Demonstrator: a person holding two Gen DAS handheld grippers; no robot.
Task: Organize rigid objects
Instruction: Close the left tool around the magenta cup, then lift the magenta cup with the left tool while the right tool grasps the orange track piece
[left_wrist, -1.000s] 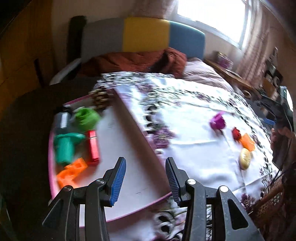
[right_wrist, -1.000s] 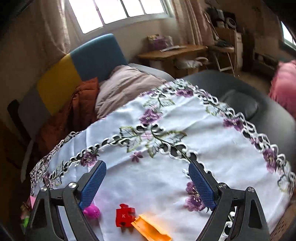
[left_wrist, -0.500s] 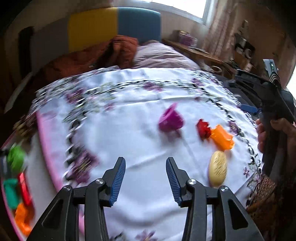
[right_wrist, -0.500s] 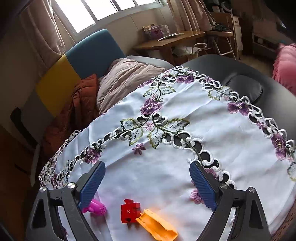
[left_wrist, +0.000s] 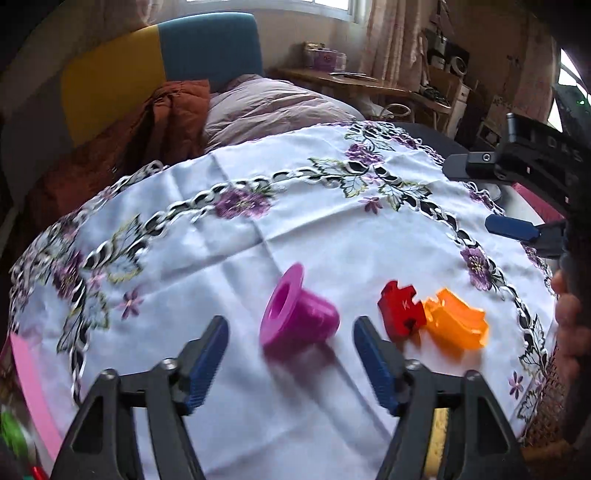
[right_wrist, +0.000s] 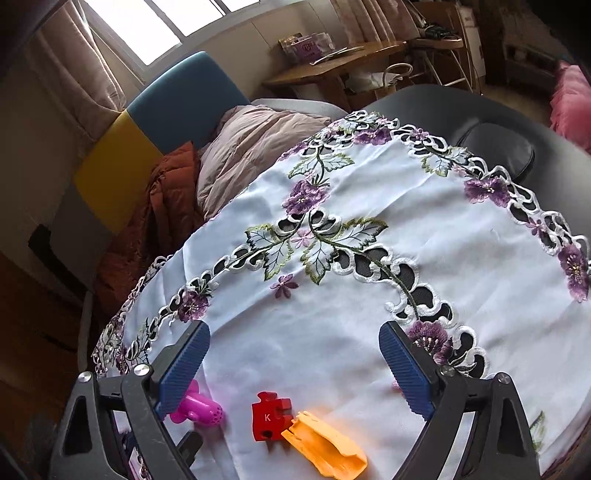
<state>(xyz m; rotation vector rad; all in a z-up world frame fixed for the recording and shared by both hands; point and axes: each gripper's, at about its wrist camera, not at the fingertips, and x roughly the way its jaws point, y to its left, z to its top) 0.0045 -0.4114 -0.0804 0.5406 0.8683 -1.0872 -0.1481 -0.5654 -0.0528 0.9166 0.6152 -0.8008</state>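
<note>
The counter (left_wrist: 332, 229), under a white cloth with purple flowers, carries three loose pieces in a row near its front edge: a magenta spool (left_wrist: 297, 317), a red puzzle piece (left_wrist: 400, 308) and an orange block (left_wrist: 456, 323), the last two touching.

The left gripper (left_wrist: 291, 354) sits just short of the spool. Its jaws have just been opening and now stand wide, holding nothing, with the spool ahead of the gap and roughly centred on it. The spool lies on its side, its axis running from the flanged open end at upper left to the plain end at lower right, so it is skewed across the gap.

The right gripper (right_wrist: 295, 365) hangs above the same row, jaws wide and empty. From its view the spool (right_wrist: 201, 408) is partly behind its left finger.

The left hand is judged nearer. A short push forward should bring the spool between the pads.
</note>
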